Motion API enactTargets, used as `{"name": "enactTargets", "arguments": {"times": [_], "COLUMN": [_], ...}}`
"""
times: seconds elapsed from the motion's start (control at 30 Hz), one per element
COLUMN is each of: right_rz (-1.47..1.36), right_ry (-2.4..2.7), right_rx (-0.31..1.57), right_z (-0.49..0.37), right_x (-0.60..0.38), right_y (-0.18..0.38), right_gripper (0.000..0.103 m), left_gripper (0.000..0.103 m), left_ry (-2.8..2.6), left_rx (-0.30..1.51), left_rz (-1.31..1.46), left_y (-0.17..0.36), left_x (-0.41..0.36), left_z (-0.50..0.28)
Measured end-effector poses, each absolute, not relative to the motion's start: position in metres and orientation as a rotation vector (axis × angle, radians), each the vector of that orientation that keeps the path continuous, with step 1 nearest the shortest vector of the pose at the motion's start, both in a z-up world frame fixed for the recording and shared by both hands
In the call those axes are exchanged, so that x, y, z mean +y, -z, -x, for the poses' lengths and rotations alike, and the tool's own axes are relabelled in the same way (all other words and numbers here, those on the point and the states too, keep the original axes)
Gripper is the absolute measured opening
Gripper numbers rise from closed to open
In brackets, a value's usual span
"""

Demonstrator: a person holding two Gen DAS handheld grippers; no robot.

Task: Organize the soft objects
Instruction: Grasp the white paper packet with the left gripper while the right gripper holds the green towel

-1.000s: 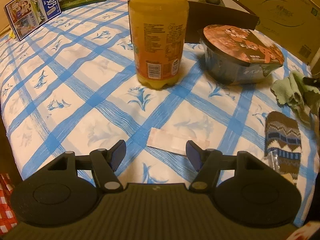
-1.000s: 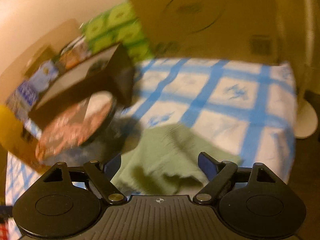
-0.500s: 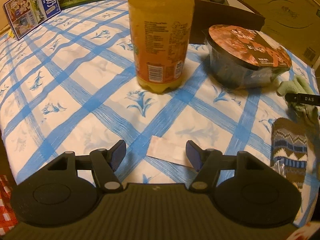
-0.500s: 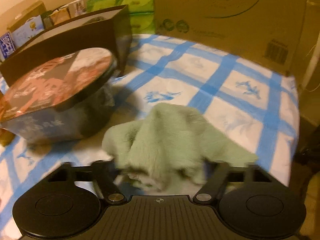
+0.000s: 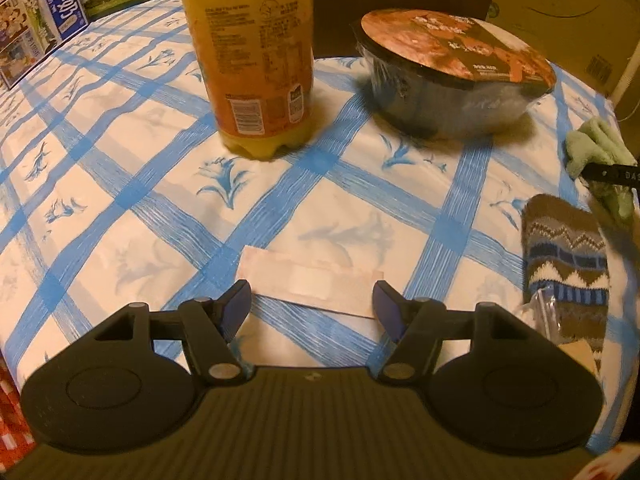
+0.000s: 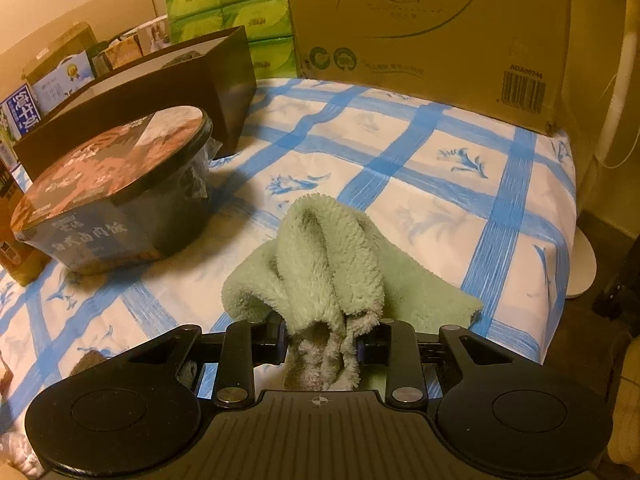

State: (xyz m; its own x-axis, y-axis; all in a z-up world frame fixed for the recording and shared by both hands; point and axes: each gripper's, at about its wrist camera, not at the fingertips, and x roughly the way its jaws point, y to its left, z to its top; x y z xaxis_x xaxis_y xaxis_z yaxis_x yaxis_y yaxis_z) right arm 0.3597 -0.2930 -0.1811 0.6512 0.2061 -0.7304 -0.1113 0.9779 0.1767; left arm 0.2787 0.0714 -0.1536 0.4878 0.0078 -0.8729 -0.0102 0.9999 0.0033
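Blue-checked tablecloth (image 6: 400, 168) under you, your right gripper (image 6: 322, 346) has its jaws pinched on the green fleece cloth (image 6: 332, 256) beside the noodle bowl (image 6: 116, 196), so lift it toward the dark box (image 6: 168, 88), while your left gripper (image 5: 311, 307) hangs wide open, holding nothing, near the knitted sock (image 5: 566, 256).

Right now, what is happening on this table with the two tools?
The right tool is shut on a fluffy green cloth, bunched up on the checked tablecloth beside the sealed noodle bowl. The left tool is open and holds nothing; it hovers over a flat paper packet, with a patterned knit sock lying to its right and an orange drink bottle ahead.
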Motion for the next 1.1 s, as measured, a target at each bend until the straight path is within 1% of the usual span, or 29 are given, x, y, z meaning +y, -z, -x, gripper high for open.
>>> {"name": "enactTargets", "arguments": {"times": [0.23, 0.33, 0.5, 0.57, 0.63, 0.7, 0.77, 0.83, 0.9, 1.07, 1.1], "right_rz": [-0.127, -0.131, -0.129, -0.127, -0.130, -0.133, -0.133, -0.132, -0.132, -0.130, -0.129], "right_ry": [-0.192, -0.193, -0.193, -0.195, -0.197, -0.201, -0.206, -0.208, -0.208, -0.208, -0.208], "right_rx": [0.845, 0.841, 0.844, 0.846, 0.848, 0.849, 0.846, 0.846, 0.846, 0.846, 0.846], "right_z": [-0.361, -0.360, -0.361, -0.361, -0.361, -0.362, -0.362, -0.363, -0.364, -0.364, -0.364], "right_x": [-0.296, -0.296, -0.296, -0.296, -0.297, -0.298, -0.298, -0.298, -0.298, -0.299, -0.299], "right_y": [0.182, 0.183, 0.183, 0.183, 0.182, 0.182, 0.183, 0.184, 0.184, 0.184, 0.184], "right_gripper": [0.030, 0.030, 0.030, 0.030, 0.030, 0.030, 0.030, 0.030, 0.030, 0.030, 0.030], "left_gripper": [0.068, 0.073, 0.074, 0.072, 0.065, 0.063, 0.057, 0.047, 0.043, 0.041, 0.038], "left_ry": [0.004, 0.002, 0.001, 0.015, 0.027, 0.037, 0.043, 0.038, 0.036, 0.032, 0.029], "left_rx": [1.115, 1.106, 1.077, 1.063, 1.058, 1.045, 1.040, 1.039, 1.041, 1.050, 1.056], "left_rz": [0.112, 0.156, 0.184, 0.140, 0.067, 0.013, 0.012, 0.022, 0.024, 0.031, 0.032], "left_y": [0.162, 0.167, 0.168, 0.169, 0.170, 0.171, 0.171, 0.170, 0.169, 0.168, 0.168], "left_x": [0.072, 0.079, 0.082, 0.076, 0.067, 0.062, 0.064, 0.069, 0.072, 0.072, 0.071], "left_z": [-0.279, -0.291, -0.315, -0.322, -0.324, -0.320, -0.316, -0.312, -0.308, -0.306, -0.307]}}
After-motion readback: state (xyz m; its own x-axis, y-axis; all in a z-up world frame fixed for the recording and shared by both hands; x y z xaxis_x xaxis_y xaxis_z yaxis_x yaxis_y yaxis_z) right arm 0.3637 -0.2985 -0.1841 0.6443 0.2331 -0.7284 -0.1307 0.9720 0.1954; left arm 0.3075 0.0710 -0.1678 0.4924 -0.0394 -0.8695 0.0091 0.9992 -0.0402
